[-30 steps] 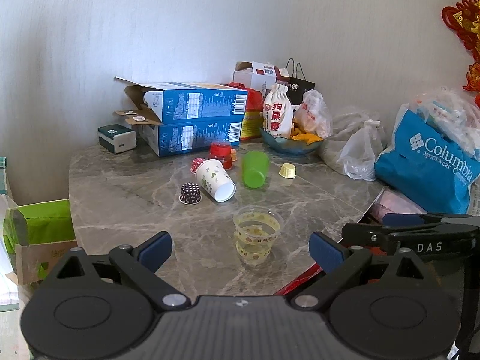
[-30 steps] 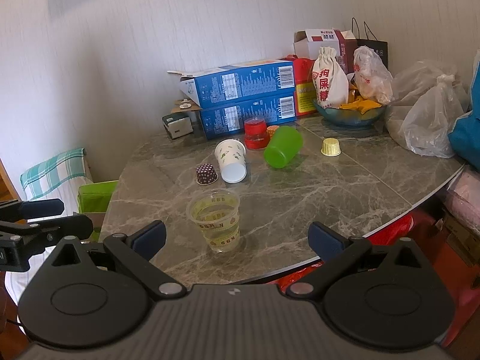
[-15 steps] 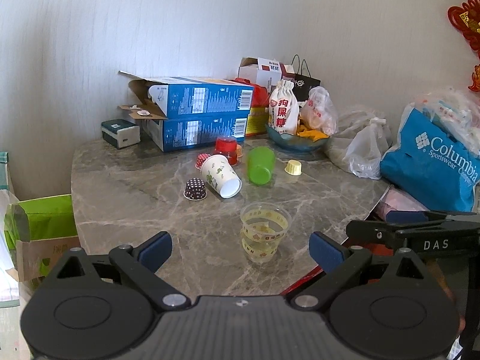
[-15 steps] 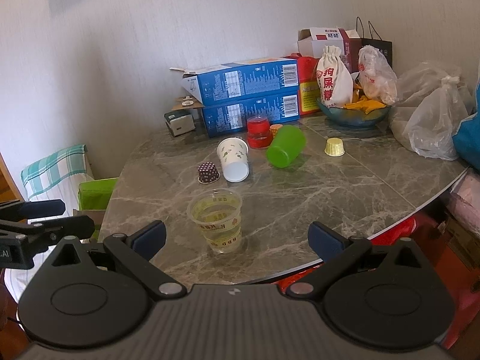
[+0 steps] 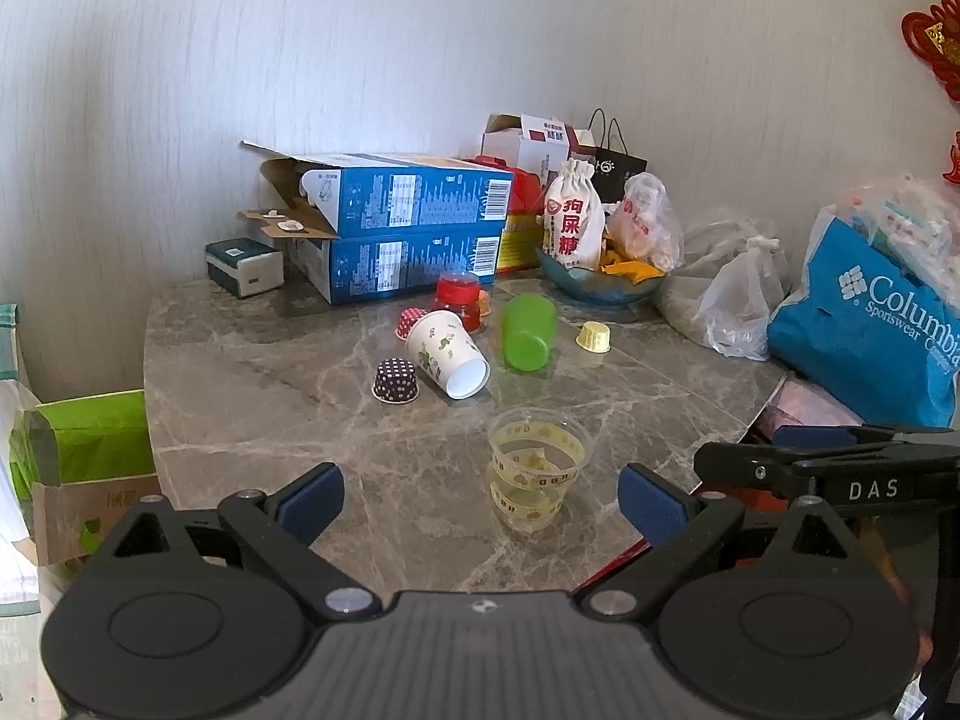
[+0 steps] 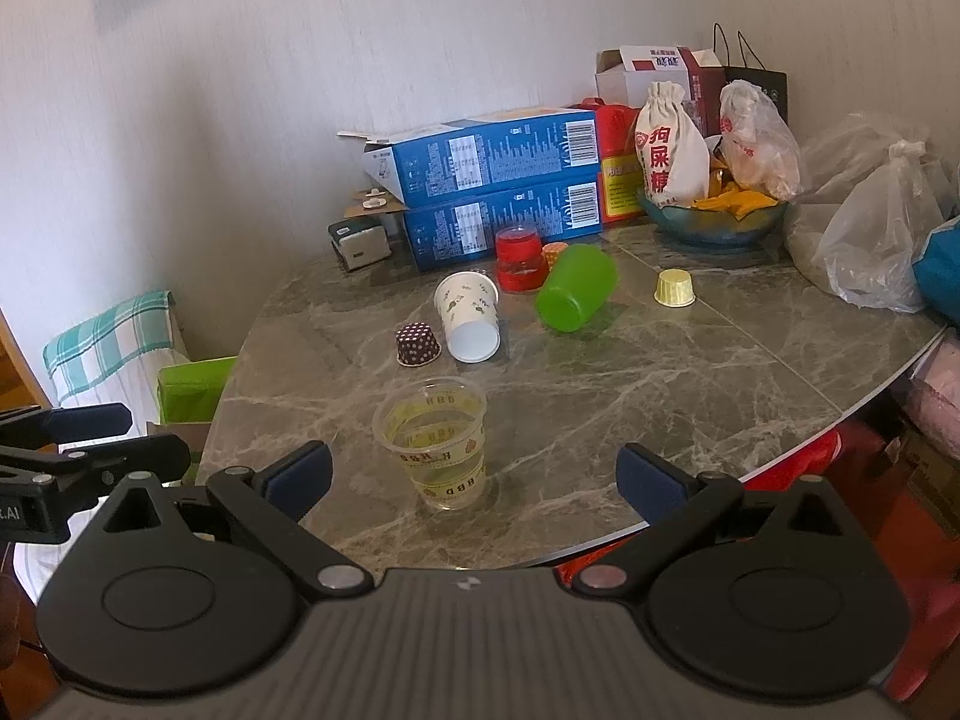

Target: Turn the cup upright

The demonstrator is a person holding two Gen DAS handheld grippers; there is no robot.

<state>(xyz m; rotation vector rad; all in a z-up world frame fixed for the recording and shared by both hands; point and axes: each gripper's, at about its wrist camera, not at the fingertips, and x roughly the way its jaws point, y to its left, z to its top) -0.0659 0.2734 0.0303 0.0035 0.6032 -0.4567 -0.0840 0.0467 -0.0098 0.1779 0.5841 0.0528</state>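
Before the clear cup (image 5: 536, 468), both hand-held grippers (image 5: 480, 495) wide, empty.

1. You can read "Columbia Sportswear Company" in white on the blue shopping bag (image 5: 864, 330) at the table's right edge; the last word is cut off.
2. You can read "DAS" in white on the black bar of the right gripper (image 5: 774, 450) in the left wrist view.
3. The white cloth drawstring pouch (image 6: 669, 150) carries red Chinese characters, "狗屎糖".
4. The clear plastic cup (image 6: 435, 441) shows repeated letters that look like "HBD" on its yellow bands.
5. The stacked blue cardboard boxes (image 6: 498, 192) carry barcodes; their small print is too fine for you to read.
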